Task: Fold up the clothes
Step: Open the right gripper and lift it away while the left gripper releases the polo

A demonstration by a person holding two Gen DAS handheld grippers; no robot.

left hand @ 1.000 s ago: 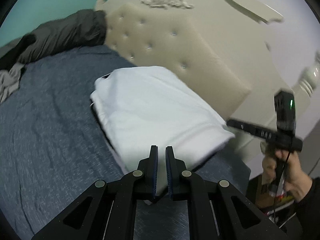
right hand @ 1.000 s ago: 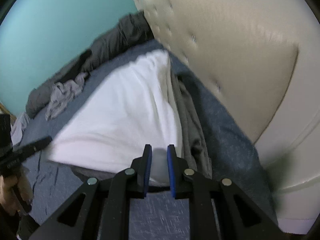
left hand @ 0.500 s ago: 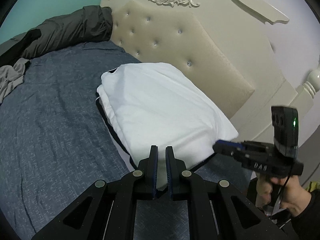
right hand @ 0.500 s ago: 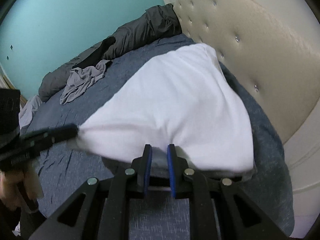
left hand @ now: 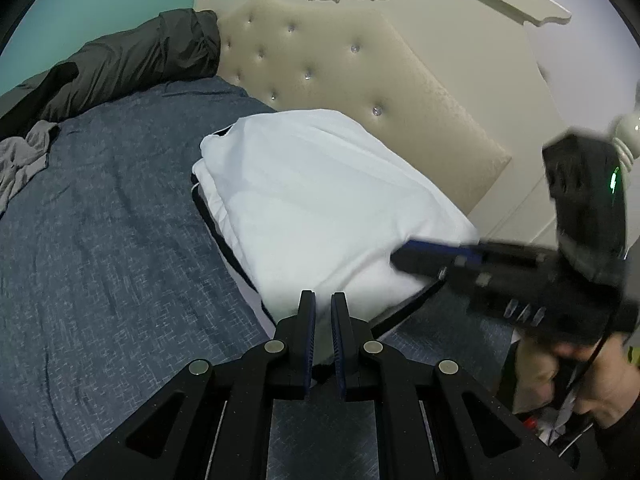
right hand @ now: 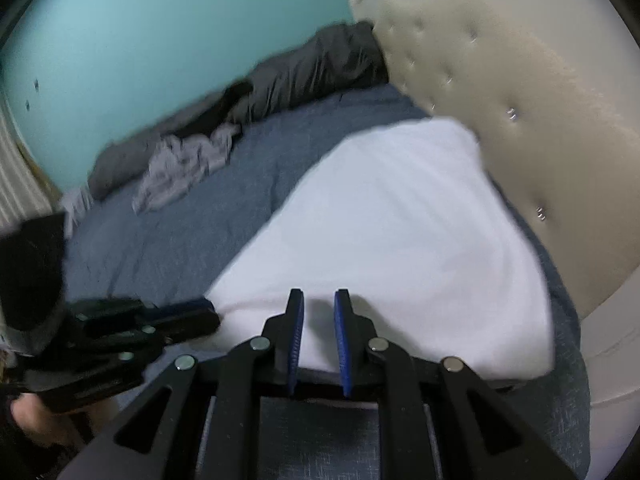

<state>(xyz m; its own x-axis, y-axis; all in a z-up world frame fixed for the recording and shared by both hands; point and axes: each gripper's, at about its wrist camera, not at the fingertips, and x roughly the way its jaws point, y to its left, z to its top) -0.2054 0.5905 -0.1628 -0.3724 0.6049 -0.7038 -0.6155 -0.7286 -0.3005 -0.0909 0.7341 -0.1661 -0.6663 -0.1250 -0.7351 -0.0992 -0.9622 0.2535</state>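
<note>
A folded white garment (left hand: pixel 320 200) (right hand: pixel 400 220) lies on top of darker folded clothes (left hand: pixel 224 240) on the blue bed cover, close to the headboard. My left gripper (left hand: pixel 322 300) is shut, and its tips sit at the garment's near edge by the left corner; the right wrist view shows the left gripper (right hand: pixel 208 316) at that corner. No cloth is clearly pinched. My right gripper (right hand: pixel 319 300) is shut too and hovers over the middle of the near edge. In the left wrist view the right gripper (left hand: pixel 400 254) reaches in blurred from the right, over the white cloth.
A cream tufted headboard (left hand: pixel 360 80) (right hand: pixel 520 80) rises right behind the stack. A dark grey duvet (left hand: pixel 132 60) lies bunched along the teal wall, with a crumpled grey garment (right hand: pixel 180 168) before it. The blue bed cover (left hand: pixel 100 260) spreads to the left. A hand (left hand: pixel 536 372) holds the right gripper.
My right gripper has swept left, from beside the garment's right corner to over the middle of its near edge. The left gripper and the garment have barely moved.
</note>
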